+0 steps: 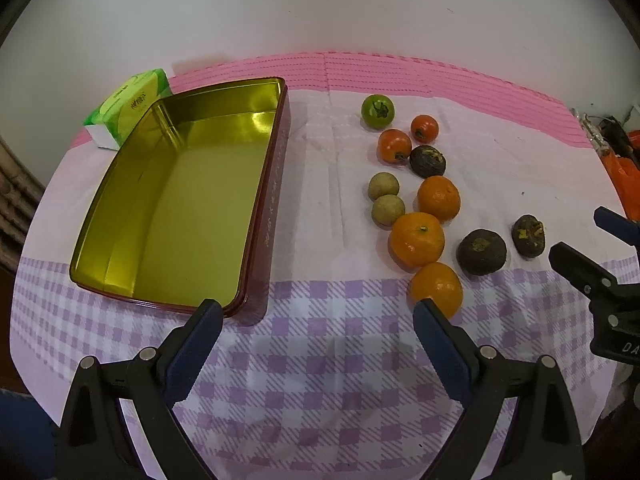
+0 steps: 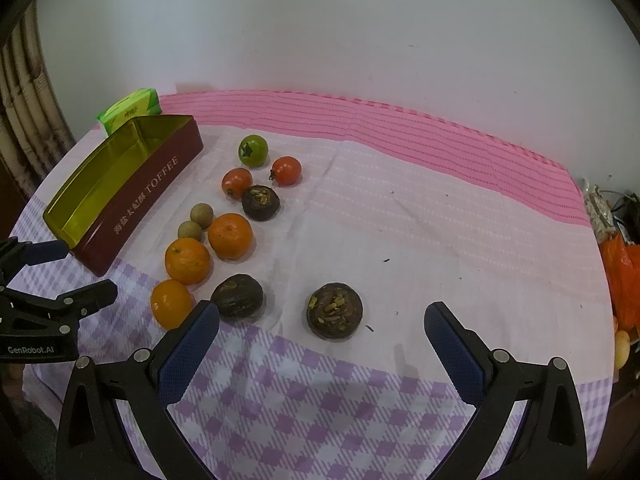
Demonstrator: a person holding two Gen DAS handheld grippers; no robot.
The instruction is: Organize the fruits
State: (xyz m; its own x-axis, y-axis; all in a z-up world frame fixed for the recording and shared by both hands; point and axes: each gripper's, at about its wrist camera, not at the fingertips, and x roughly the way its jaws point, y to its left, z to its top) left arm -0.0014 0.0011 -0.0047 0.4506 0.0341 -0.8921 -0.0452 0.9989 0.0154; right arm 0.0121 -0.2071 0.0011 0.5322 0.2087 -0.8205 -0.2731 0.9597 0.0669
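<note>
— Left wrist view first: what is the left gripper (image 1: 318,316) doing?

— Its blue-padded fingers (image 1: 196,344) stand wide apart with nothing between them, above the purple-checked part of the tablecloth (image 1: 320,380). One tip sits just in front of the near corner of the open rectangular tin (image 1: 180,200), dark red outside and gold inside.

— Anything in the tin?

— No fruit; only its bare gold floor shows. All the fruit lies on the cloth to the right of the tin.

— Which fruit?

— Farthest from the tin's near end, a green tomato (image 1: 377,110), then two small red tomatoes (image 1: 394,146). Two tan round longans (image 1: 383,186) lie closest to the tin's long side. Three oranges (image 1: 416,240) run in a line toward the near edge, and three dark brown wrinkled fruits (image 1: 482,252) lie on the side away from the tin.

— And the right gripper (image 2: 322,316)?

— Also spread wide and empty in the right wrist view. One dark brown fruit (image 2: 334,311) lies just ahead between its fingers, untouched.

— Behind the tin?

— A green tissue pack (image 1: 132,104), touching or just beside its far corner.
</note>
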